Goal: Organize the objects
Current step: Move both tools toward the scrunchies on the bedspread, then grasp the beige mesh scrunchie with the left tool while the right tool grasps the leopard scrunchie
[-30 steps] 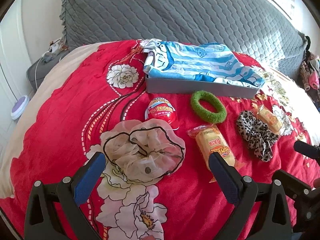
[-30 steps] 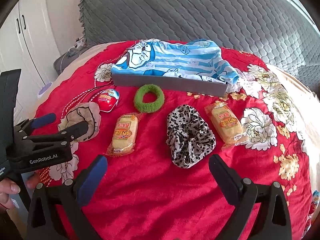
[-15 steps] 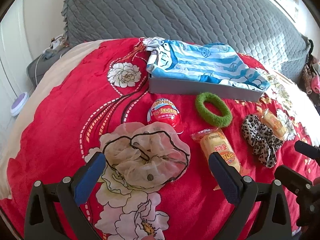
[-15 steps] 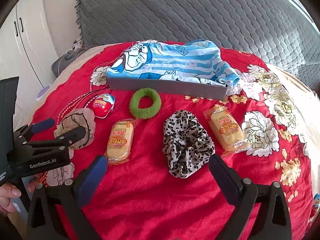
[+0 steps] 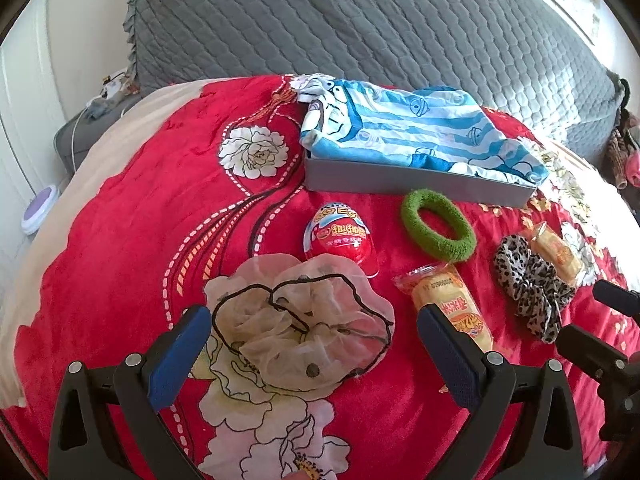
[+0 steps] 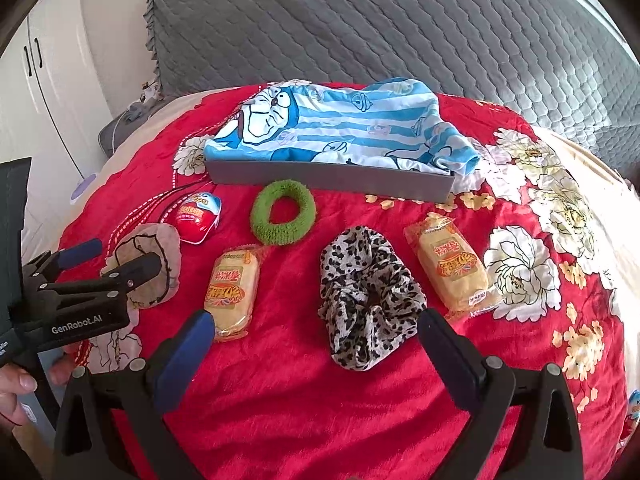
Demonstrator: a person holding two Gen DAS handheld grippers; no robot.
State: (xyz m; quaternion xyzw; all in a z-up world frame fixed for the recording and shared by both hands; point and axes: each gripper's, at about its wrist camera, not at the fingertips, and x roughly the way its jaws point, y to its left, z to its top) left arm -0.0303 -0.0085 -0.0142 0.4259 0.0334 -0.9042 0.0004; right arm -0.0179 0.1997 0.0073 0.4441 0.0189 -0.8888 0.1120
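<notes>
Both claws agape — left claw (image 5: 310, 340) over sheer scrunchie (image 5: 300, 320).

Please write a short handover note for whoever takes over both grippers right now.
Left gripper: open, empty, over the beige sheer scrunchie.
Right gripper: open, empty, in front of the leopard scrunchie.
On the red bedspread: red toy egg, green scrunchie, two wrapped cakes.
Grey tray behind them holds only a blue striped cloth.
Done: nothing sorted yet. Left: all six loose items.
</notes>
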